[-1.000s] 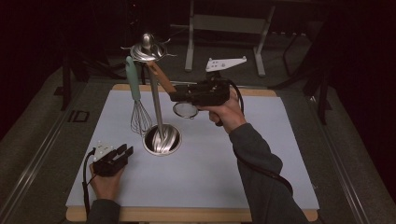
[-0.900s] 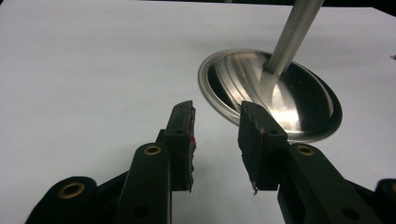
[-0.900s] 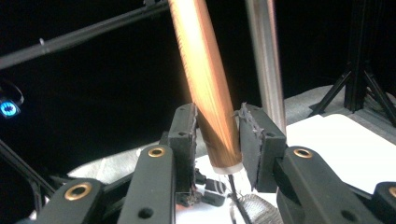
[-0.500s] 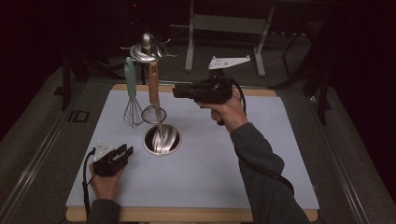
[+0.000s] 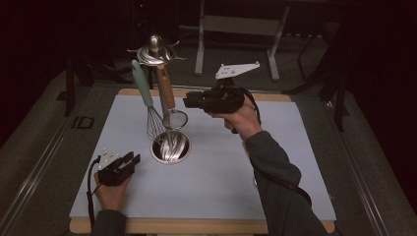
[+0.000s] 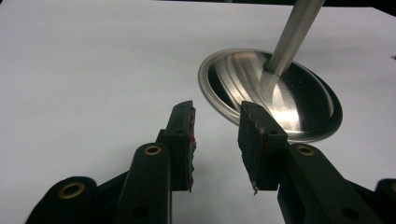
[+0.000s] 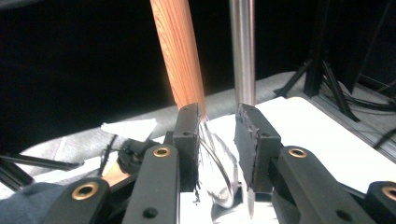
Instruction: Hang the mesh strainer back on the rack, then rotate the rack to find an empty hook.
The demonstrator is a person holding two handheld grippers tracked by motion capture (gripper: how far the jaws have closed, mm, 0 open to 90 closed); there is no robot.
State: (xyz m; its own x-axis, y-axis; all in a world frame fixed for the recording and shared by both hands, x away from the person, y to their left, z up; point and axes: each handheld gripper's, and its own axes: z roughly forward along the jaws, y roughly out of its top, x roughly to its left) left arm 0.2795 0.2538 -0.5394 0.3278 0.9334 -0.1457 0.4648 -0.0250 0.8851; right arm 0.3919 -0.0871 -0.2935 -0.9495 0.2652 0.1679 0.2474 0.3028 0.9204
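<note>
A steel utensil stand rises from its round base mid-table. From its top hang a teal-handled whisk and a wooden-handled strainer, both upright beside the pole. My right gripper is level just right of the strainer. Its jaws have just been opening, and the strainer's wire neck stands between them without being pressed. Above them rises the wooden handle. My left gripper rests on the table left of the base, open and empty.
A pale mat covers the wooden table. Behind the table stands a metal frame on a dark floor. The person's forearms come in from the near edge.
The strainer, tilted towards my right gripper a second ago, has swung back and now hangs upright by the pole. My right gripper let go of it. The left gripper has not moved.
</note>
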